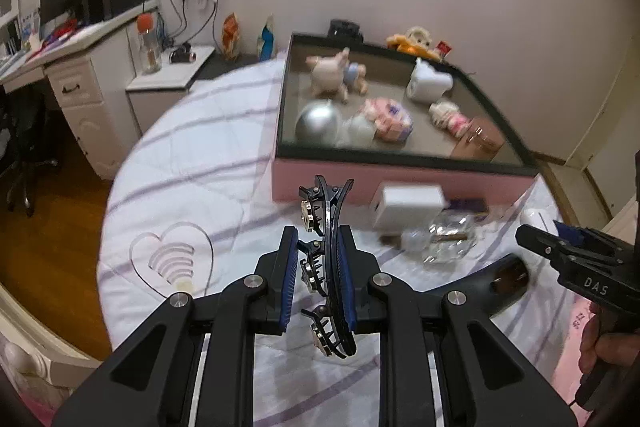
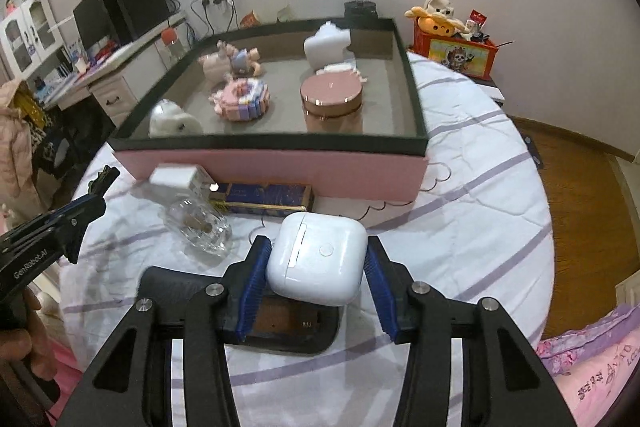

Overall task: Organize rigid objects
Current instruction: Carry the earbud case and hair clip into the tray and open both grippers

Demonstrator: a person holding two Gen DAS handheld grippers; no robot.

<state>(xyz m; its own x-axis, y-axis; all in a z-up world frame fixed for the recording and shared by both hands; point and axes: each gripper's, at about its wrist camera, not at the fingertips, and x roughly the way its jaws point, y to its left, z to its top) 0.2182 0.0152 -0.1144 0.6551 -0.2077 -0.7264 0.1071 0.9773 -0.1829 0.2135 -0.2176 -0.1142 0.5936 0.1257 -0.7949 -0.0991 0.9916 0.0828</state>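
Observation:
My left gripper [image 1: 320, 259] is shut on a black hair clip [image 1: 330, 223] with metal studs, which stands upright between the blue pads above the bed. My right gripper [image 2: 316, 247] is shut on a white earbud case [image 2: 316, 259], held just above a dark flat case [image 2: 288, 327]. Ahead of both stands the pink box with a dark rim [image 2: 280, 167]. It holds a pig figure [image 2: 224, 61], a pink cake toy [image 2: 242, 99], a pink round tin [image 2: 332, 99] and a silver ball [image 1: 318, 125]. In the left wrist view the right gripper [image 1: 536, 239] shows at the right edge.
In front of the box lie a white charger cube [image 2: 176, 177], a glass perfume bottle [image 2: 200, 227] and a long blue-and-gold box [image 2: 268, 197]. A clear heart-shaped piece [image 1: 172, 259] lies on the striped quilt at left. Desk and drawers [image 1: 80, 87] stand beyond the bed.

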